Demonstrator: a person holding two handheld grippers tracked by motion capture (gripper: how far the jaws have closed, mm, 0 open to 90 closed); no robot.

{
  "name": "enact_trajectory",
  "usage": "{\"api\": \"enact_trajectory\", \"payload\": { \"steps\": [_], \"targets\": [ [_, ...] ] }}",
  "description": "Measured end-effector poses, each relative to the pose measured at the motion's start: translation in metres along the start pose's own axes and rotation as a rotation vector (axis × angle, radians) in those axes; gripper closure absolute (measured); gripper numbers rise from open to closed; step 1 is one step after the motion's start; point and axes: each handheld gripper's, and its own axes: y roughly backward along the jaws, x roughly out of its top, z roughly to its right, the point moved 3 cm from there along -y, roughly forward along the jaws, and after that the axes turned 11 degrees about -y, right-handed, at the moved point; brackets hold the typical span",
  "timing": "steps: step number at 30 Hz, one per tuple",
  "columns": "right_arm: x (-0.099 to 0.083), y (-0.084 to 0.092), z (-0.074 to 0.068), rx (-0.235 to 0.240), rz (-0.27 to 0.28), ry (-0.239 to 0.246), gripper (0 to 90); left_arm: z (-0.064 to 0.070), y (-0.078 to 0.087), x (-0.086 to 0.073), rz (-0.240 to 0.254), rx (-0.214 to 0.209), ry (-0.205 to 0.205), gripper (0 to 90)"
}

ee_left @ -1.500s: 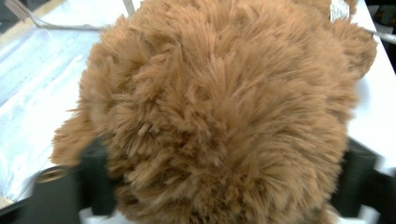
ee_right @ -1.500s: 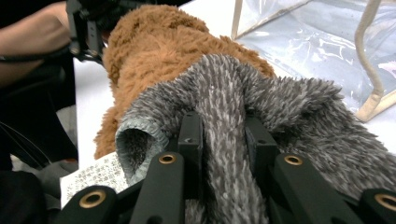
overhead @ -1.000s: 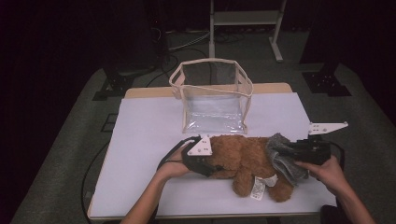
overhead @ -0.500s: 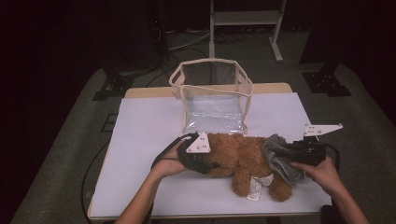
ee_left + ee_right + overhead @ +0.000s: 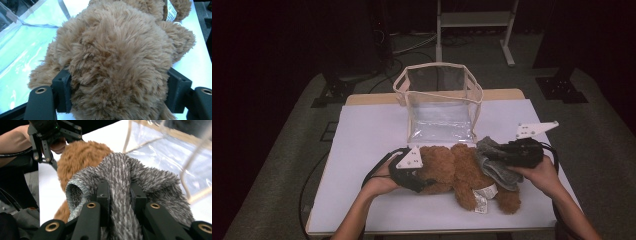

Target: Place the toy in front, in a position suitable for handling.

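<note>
A brown teddy bear point(image 5: 452, 167) lies on the white table point(image 5: 367, 130), head toward my left gripper point(image 5: 424, 182). In the left gripper view the bear's furry head point(image 5: 117, 50) fills the gap between the jaws of that gripper point(image 5: 118, 92). The jaws have just been opening, and both pads still touch the fur. A grey knit garment point(image 5: 494, 167) is bunched over the bear's lower body. My right gripper point(image 5: 499, 155) is shut on a fold of it. The right gripper view shows that fold of grey knit point(image 5: 150, 177) pinched between the jaws of the right gripper point(image 5: 120, 195), with the bear point(image 5: 80, 157) beyond.
A clear plastic bag with a beige rim point(image 5: 439, 107) stands open just behind the bear, at the table's middle back. A white label point(image 5: 482, 197) hangs from the bear near the front edge. Bare table lies to the left. A metal stand point(image 5: 472, 20) is on the floor behind.
My right gripper has moved left and slightly up with the grey garment. The left gripper and the bear's head have shifted a little to the left.
</note>
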Motion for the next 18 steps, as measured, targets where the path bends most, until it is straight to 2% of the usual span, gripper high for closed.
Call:
{"api": "enact_trajectory", "payload": {
  "steps": [1,3,4,6,8,11,16,18],
  "targets": [
    [0.003,-0.007,-0.001,-0.002,-0.021,0.009,74.0,0.0,0.0,-0.002,0.008,0.003,0.008,22.8],
    [0.0,-0.025,-0.001,-0.043,-0.089,0.051,74.1,0.0,0.002,-0.007,0.021,0.014,0.02,17.6],
    [-0.003,-0.03,0.001,-0.051,-0.099,0.05,74.3,0.0,0.003,-0.009,0.032,0.02,0.027,14.0],
    [-0.008,-0.03,0.007,-0.03,-0.074,0.009,74.3,0.001,0.004,-0.014,0.043,0.02,0.036,11.4],
    [-0.008,-0.026,0.009,-0.018,-0.06,-0.016,74.3,0.0,0.004,-0.015,0.045,0.013,0.031,15.4],
    [0.001,-0.028,-0.002,-0.031,-0.058,0.013,74.2,-0.001,0.004,-0.013,0.052,0.018,0.039,25.3],
    [0.009,-0.051,-0.015,0.007,-0.08,0.05,74.1,0.001,0.006,-0.011,0.046,0.025,0.026,29.8],
    [0.009,-0.055,-0.017,-0.007,-0.092,0.079,74.2,0.002,0.006,-0.013,0.054,0.022,0.024,27.8]
  ]
}}
